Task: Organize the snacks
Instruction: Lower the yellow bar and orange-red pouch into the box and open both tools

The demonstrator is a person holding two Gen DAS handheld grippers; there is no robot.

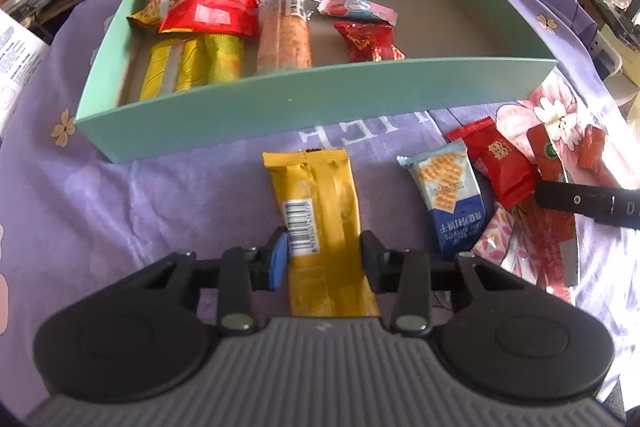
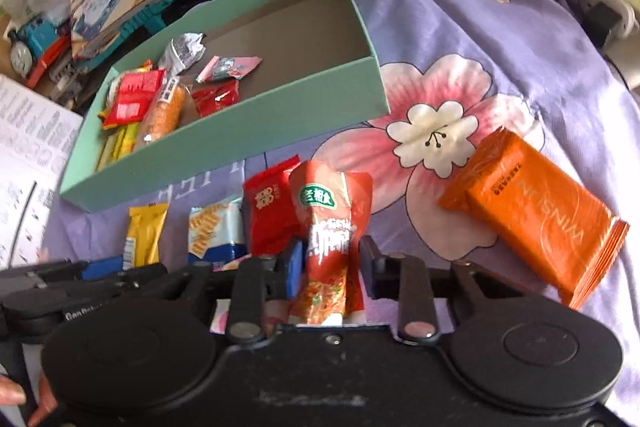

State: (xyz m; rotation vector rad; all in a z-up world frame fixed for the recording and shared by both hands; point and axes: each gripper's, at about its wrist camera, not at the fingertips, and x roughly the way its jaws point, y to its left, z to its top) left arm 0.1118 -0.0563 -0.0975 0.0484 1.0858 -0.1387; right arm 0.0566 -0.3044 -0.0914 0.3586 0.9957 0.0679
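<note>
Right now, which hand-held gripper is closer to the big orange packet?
The right. The right hand-held gripper straddles a red sausage pack just left of the orange packet. The left hand-held gripper straddles a yellow bar farther left, beyond the cracker pack.

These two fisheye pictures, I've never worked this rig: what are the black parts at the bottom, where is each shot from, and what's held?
Each picture comes from a camera on a hand-held gripper, looking along its jaws. In the left wrist view, the left gripper straddles a yellow snack bar lying on the purple cloth; whether it grips is unclear. In the right wrist view, the right gripper pinches a red-orange pouch. Behind sits a green box already holding snacks. An orange packet and a blue cracker pack lie loose.
</note>
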